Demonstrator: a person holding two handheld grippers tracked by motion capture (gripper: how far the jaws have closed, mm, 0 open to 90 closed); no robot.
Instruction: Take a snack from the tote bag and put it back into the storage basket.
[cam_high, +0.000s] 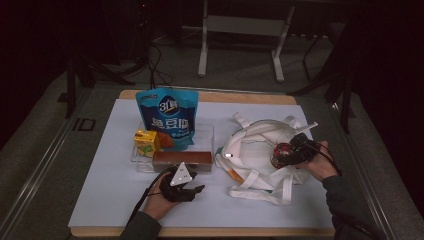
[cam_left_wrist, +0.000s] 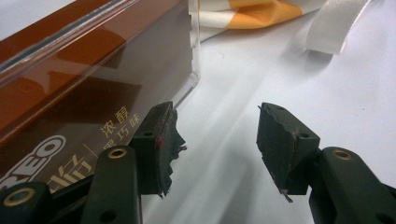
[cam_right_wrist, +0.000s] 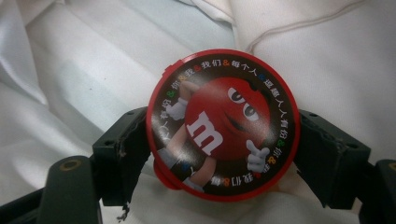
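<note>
Where the white canvas tote bag (cam_high: 260, 150) lies open on the right half of the tabletop (cam_high: 110, 200), a round red-lidded candy tub (cam_right_wrist: 222, 123) with a red cartoon character and a ring of small white lettering on its dark top sits inside the bag's mouth, resting on the white cloth. The right hand-held gripper (cam_right_wrist: 222, 154) has a black jaw on each side of the tub; in the right gripper view the pads stand at the lid's rim, and whether they press on it I cannot tell. In the high view the same tub (cam_high: 282, 152) shows at the bag's right inner edge, with the right hand (cam_high: 320, 162) behind it.

The bag's loose white straps trail toward the near edge of the tabletop. To the left of the bag stands a clear plastic tray (cam_high: 210, 135), holding a tall blue snack pouch (cam_high: 168, 117) upright at the back, a small yellow drink carton (cam_high: 146, 141) at its left front, and a long brown biscuit box (cam_high: 182, 159) along its near side.

The left hand-held gripper (cam_left_wrist: 217, 140) rests low just in front of that box, jaws moderately apart with nothing between them; its left jaw is just beside the brown box (cam_left_wrist: 93, 84), above the white sheet.
</note>
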